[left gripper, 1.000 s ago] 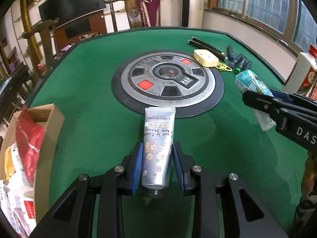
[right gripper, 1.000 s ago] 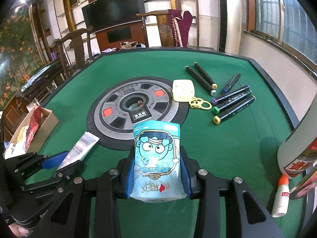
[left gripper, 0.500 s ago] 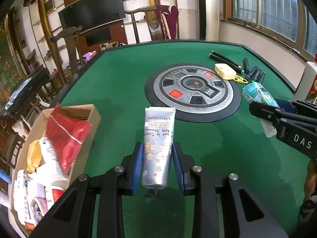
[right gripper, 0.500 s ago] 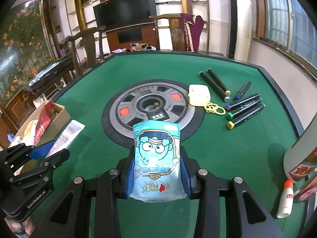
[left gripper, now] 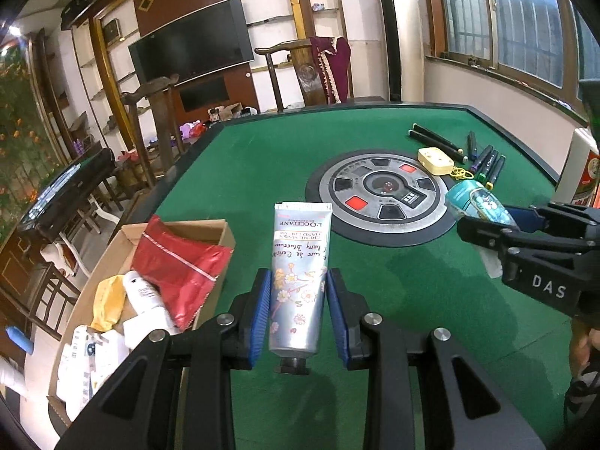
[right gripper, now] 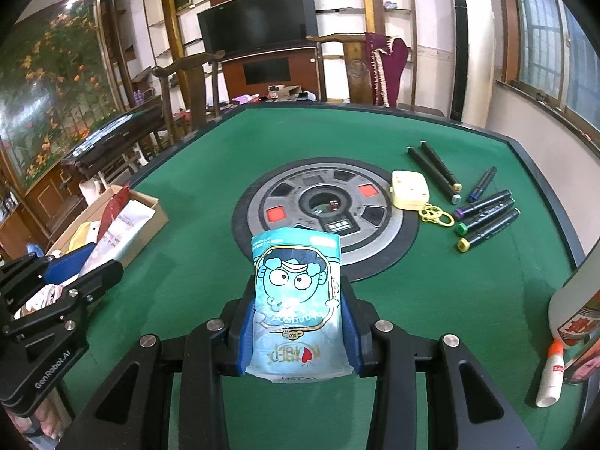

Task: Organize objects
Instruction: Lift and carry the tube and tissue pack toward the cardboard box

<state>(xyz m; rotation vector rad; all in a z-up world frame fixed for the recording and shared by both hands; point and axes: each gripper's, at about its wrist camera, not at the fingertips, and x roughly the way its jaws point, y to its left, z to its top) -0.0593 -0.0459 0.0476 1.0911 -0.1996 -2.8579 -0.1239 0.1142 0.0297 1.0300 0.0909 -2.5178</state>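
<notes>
My left gripper (left gripper: 298, 313) is shut on a silver floral hand cream tube (left gripper: 300, 262), held above the green table just right of a cardboard box (left gripper: 123, 236). The box holds a red packet (left gripper: 180, 266), a white bottle and several other items. My right gripper (right gripper: 296, 326) is shut on a light blue cartoon pouch (right gripper: 298, 300), held over the table's near side. The left gripper with its tube also shows in the right wrist view (right gripper: 75, 281), next to the box (right gripper: 150, 206). The right gripper and pouch (left gripper: 483, 202) show in the left wrist view.
A round grey mahjong console (right gripper: 326, 206) sits mid-table. A cream case (right gripper: 408, 189) with a yellow keyring, and several markers (right gripper: 483, 217) lie at the right. A large white bottle (right gripper: 577, 307) and a small white tube (right gripper: 551, 375) stand at the near right edge. Wooden chairs surround the table.
Both grippers have lifted and swung left with their loads. The box has come further into both views, and the left gripper now sits beside it.
</notes>
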